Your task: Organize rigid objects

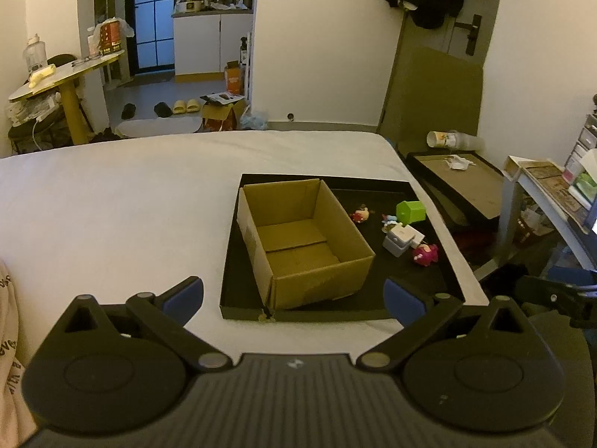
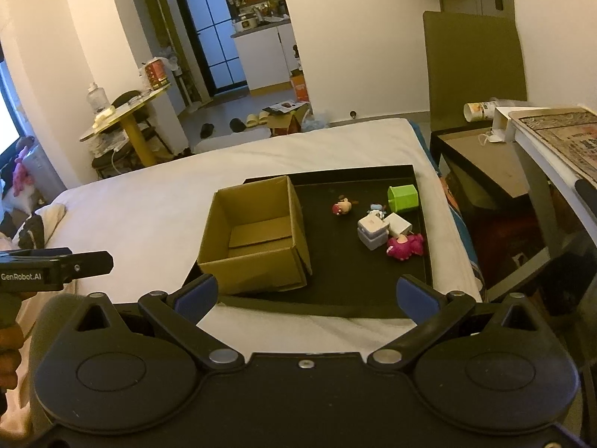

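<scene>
White walls, a white bed (image 1: 130, 194), a round yellow table (image 1: 63, 74), warm dim light.

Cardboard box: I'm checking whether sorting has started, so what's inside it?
The cardboard box shows only its bare floor flaps; no toys are inside. Its near wall hides the closest strip of floor. The toys, including the green cube, lie beside it on the black tray.

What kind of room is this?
Probably a small flat's bedroom: a bed with a white sheet fills the middle, slippers lie on the floor beyond it, and a kitchen counter shows through the doorway.
</scene>
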